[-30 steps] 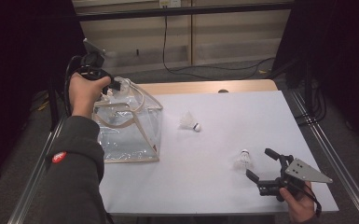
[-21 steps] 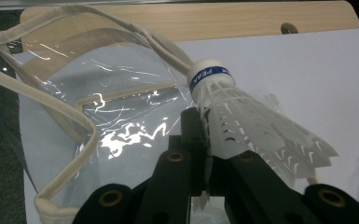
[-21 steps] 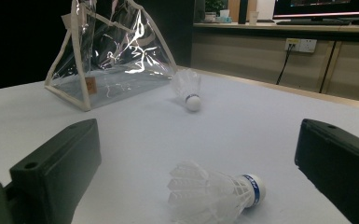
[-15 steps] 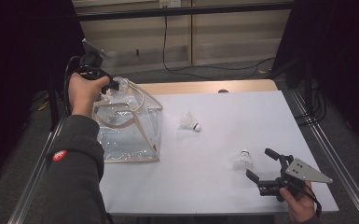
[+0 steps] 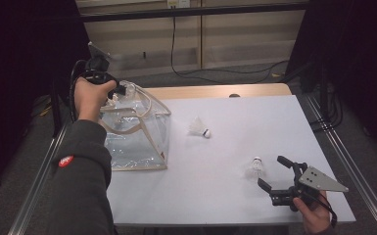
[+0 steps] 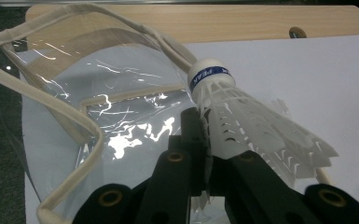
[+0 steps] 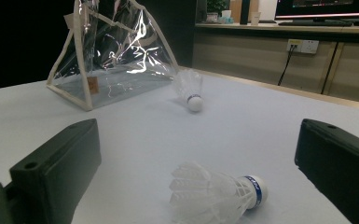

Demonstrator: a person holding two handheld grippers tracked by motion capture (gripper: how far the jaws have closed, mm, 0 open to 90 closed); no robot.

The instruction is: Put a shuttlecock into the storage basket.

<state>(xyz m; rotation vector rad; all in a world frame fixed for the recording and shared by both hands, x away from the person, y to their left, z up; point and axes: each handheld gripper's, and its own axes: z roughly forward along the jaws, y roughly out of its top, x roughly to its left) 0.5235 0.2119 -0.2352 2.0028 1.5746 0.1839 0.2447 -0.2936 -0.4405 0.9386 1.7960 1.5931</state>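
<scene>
Left hand (image 5: pixel 89 95) is up high at the far left, forearm stretched forward, holding the left gripper (image 6: pixel 205 140) over the open top of the clear bag (image 5: pixel 134 132). Its jaws are pinched tight on the skirt of a held shuttlecock (image 6: pixel 247 121), cork pointing away toward the far edge of the white table (image 5: pixel 254 117). The bag's cream handle (image 6: pixel 51 107) loops just below and to the left of it.

Down at the near right corner, the right hand (image 5: pixel 313 210) sits low, and the right gripper (image 5: pixel 279 176) has its jaws spread wide, aimed left at a lying shuttlecock (image 7: pixel 214 191) between them, on its side on the table. A far shuttlecock (image 5: pixel 198 128) lies mid-table, just right of the bag.

Against half a second ago: nothing has shifted. Both hands hold the same spots, shuttlecocks unmoved.
</scene>
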